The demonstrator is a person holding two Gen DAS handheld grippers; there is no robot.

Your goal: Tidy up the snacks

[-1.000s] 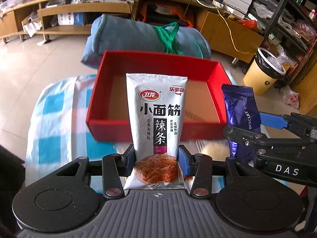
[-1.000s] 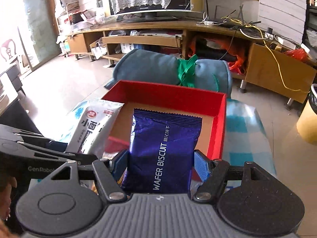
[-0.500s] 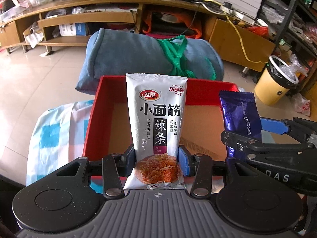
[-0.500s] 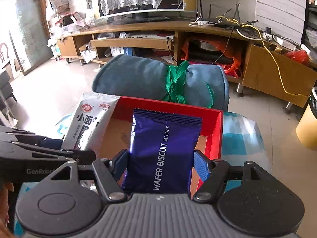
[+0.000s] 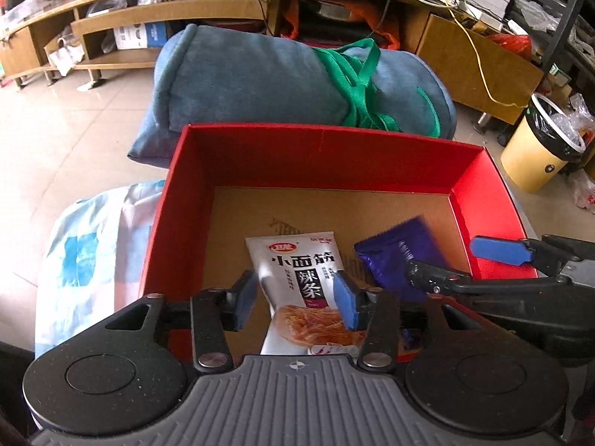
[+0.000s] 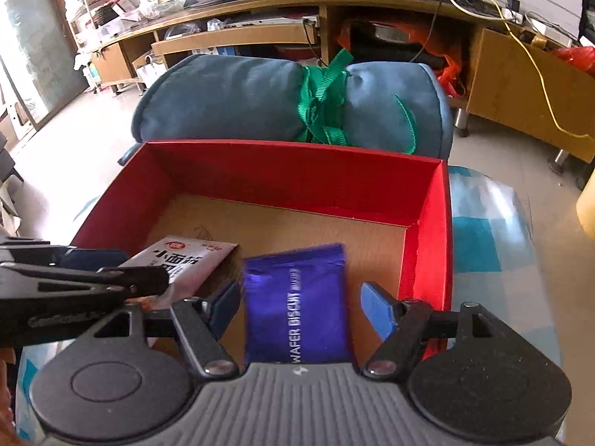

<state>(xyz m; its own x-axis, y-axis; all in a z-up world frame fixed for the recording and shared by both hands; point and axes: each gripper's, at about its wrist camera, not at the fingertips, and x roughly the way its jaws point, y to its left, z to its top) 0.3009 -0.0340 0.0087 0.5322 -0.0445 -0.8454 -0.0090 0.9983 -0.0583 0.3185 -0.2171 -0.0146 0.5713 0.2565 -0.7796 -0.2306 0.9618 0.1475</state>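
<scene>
Two snack packets inside a red box [image 5: 208,200] with a bare cardboard floor. The white spicy-strip packet [image 5: 301,278] lies tilted over the near left part of the floor, its printed top end pointing toward the far wall; the purple wafer biscuit packet [image 6: 297,301] lies just beside it to the right, nearer the right wall, the two close together though whether they touch cannot be told. Left gripper [image 5: 293,303]: its blue-padded fingers [image 5: 346,303] have just been opening and now stand released, a clear gap showing between the left pad and the white packet, which lies between them; the right pad sits at the packet's edge, and contact there cannot be judged. Right gripper [image 6: 301,306]: its fingers [image 6: 375,310] have likewise just been opening and stand spread wider than the purple packet between them — a gap shows on each side, so nothing is grasped. Both grippers point steeply down into the near end of the box, side by side, each visible at the edge of the other's view. The box rests on a table covered with a blue-and-white checked cloth [image 5: 81,260]. Beyond its far wall lies a rolled blue-grey blanket [image 5: 260,78] bound with green straps [image 5: 357,85]. Behind that, a long low wooden cabinet [image 6: 520,85] with open shelves and loose cables; a yellow waste bin [image 5: 535,160] with a plastic liner stands on the tiled floor [image 5: 55,137] to the right.
</scene>
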